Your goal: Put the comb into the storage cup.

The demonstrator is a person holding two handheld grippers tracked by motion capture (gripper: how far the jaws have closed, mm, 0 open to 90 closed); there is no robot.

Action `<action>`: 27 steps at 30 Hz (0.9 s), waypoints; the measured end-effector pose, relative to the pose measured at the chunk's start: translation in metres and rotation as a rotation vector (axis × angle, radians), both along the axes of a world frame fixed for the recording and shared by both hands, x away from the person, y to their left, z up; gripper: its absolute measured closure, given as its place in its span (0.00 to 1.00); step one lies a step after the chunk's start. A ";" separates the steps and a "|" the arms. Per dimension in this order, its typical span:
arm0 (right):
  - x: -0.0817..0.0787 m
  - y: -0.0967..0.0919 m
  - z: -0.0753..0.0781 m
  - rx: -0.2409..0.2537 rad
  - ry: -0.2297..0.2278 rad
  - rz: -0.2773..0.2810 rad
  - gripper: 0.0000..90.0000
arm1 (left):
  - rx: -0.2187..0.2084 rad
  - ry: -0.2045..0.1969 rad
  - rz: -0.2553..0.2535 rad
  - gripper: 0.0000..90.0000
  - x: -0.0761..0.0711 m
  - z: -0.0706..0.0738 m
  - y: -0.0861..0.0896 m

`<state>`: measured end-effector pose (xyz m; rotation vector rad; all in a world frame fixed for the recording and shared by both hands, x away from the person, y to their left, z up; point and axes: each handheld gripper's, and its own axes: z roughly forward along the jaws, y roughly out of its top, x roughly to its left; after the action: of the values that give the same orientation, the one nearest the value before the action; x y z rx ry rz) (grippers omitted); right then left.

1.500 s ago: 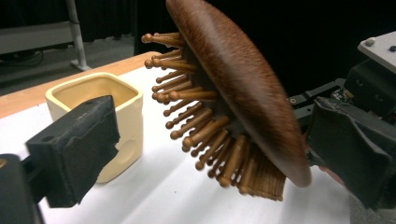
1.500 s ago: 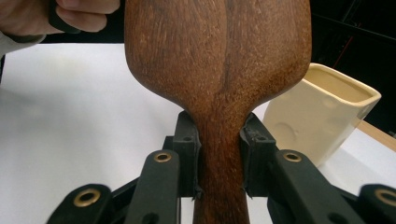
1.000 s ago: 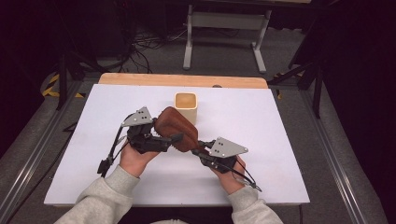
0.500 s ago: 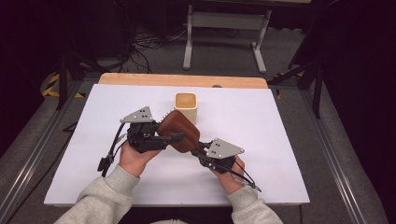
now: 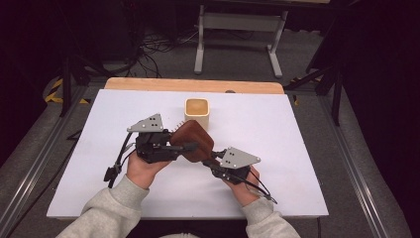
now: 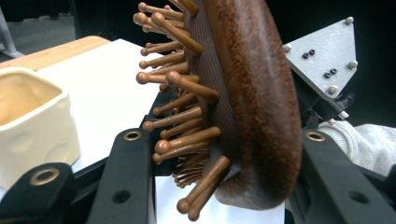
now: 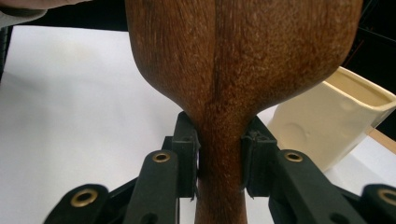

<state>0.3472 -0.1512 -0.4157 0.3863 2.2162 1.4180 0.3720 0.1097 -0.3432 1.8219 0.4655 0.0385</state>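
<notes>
The wooden hairbrush (image 5: 194,141) hangs above the bench's middle, just short of the cream cup (image 5: 197,110) — the right tongs (image 7: 219,161) pinch its handle to steady it; the left tongs (image 6: 212,186) have just closed across its head, bristles against one jaw

Left tongs (image 5: 190,147) have just closed: open beside the brush (image 5: 193,141) head a second ago, now clamped across it, one jaw among the bristles, one on the wooden back.
</notes>
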 end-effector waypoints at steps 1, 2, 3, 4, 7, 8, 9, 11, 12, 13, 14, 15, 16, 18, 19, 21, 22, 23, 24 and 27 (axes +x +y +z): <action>0.000 -0.001 0.001 0.008 -0.001 0.000 0.79 | 0.003 -0.003 -0.004 0.65 0.000 0.002 0.000; 0.000 -0.002 0.002 0.017 0.000 0.001 0.78 | 0.000 -0.002 -0.003 0.65 0.000 0.003 0.000; 0.000 -0.003 0.002 0.026 0.003 0.007 0.76 | -0.001 -0.007 -0.004 0.65 0.000 0.005 -0.001; 0.000 -0.004 0.004 0.037 0.006 0.010 0.72 | 0.001 -0.008 -0.003 0.65 0.000 0.006 -0.001; 0.001 -0.006 0.005 0.043 0.001 0.005 0.58 | -0.002 -0.021 -0.002 0.65 0.000 0.013 0.000; 0.001 -0.007 0.005 0.050 0.004 -0.001 0.53 | -0.001 -0.026 0.002 0.65 0.001 0.016 0.000; 0.001 -0.008 0.006 0.059 0.007 -0.007 0.48 | 0.002 -0.033 0.004 0.65 0.001 0.019 0.001; 0.004 -0.011 0.006 0.080 0.026 -0.010 0.37 | 0.009 -0.044 0.016 0.65 0.001 0.024 0.001; 0.004 -0.012 0.007 0.084 0.032 -0.013 0.34 | 0.013 -0.052 0.020 0.65 0.001 0.027 0.002; 0.005 -0.014 0.007 0.089 0.036 -0.020 0.28 | 0.016 -0.061 0.021 0.65 0.002 0.029 0.003; 0.005 -0.015 0.008 0.092 0.041 -0.025 0.24 | 0.012 -0.056 0.024 0.65 0.002 0.031 0.004; 0.006 -0.017 0.008 0.103 0.052 -0.021 0.20 | 0.015 -0.063 0.027 0.65 0.003 0.034 0.005; 0.006 -0.019 0.009 0.111 0.060 -0.022 0.17 | 0.016 -0.067 0.031 0.65 0.003 0.036 0.006; 0.007 -0.022 0.010 0.113 0.066 -0.032 0.10 | 0.023 -0.075 0.039 0.65 0.003 0.039 0.007; 0.006 -0.024 0.010 0.115 0.070 -0.035 0.07 | 0.029 -0.082 0.042 0.65 0.004 0.041 0.007; 0.006 -0.028 0.011 0.119 0.076 -0.043 0.04 | 0.030 -0.083 0.050 0.65 0.005 0.044 0.008; 0.006 -0.029 0.012 0.119 0.074 -0.047 0.03 | 0.033 -0.090 0.058 0.65 0.006 0.046 0.009; 0.005 -0.032 0.013 0.119 0.082 -0.051 0.02 | 0.034 -0.091 0.062 0.65 0.006 0.047 0.010; 0.004 -0.034 0.013 0.120 0.083 -0.054 0.02 | 0.038 -0.097 0.065 0.65 0.007 0.049 0.011; 0.002 -0.041 0.014 0.119 0.085 -0.064 0.01 | 0.047 -0.109 0.082 0.65 0.008 0.054 0.012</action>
<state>0.3488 -0.1924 -0.4020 0.5624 2.1708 1.5300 0.3802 0.1221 -0.2894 1.8357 0.4646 0.2058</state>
